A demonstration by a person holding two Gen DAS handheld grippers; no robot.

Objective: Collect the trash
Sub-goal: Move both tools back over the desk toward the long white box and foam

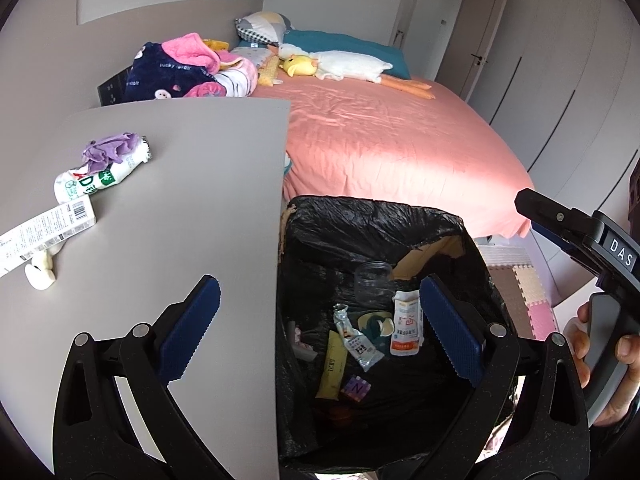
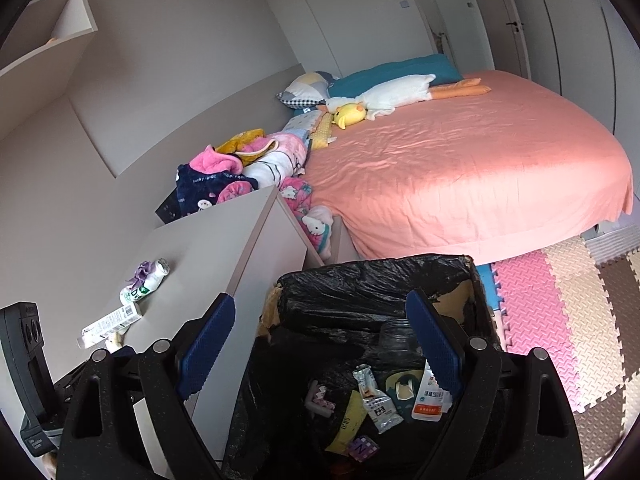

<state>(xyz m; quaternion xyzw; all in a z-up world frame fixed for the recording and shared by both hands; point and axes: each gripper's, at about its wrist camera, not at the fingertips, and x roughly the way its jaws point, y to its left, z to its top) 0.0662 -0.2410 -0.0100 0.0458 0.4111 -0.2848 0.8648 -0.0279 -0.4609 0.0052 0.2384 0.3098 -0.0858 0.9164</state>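
Pretty clearly a bedroom in someone's home we're looking at here. There's a big bed [image 2: 480, 168] with a salmon-pink sheet, a teal pillow [image 2: 400, 72] and a patchwork one, plus a long white plush goose [image 2: 392, 96] and a yellow duck toy [image 2: 350, 114]. Fleecy kids' clothes [image 2: 224, 184] are piled by the headboard. Foam puzzle mats [image 2: 560, 312] cover the floor, a wall of wardrobe doors [image 2: 580, 40] runs along the far side, and a bag-lined bin [image 2: 360, 284] sits beside the grey counter [image 1: 180, 200].
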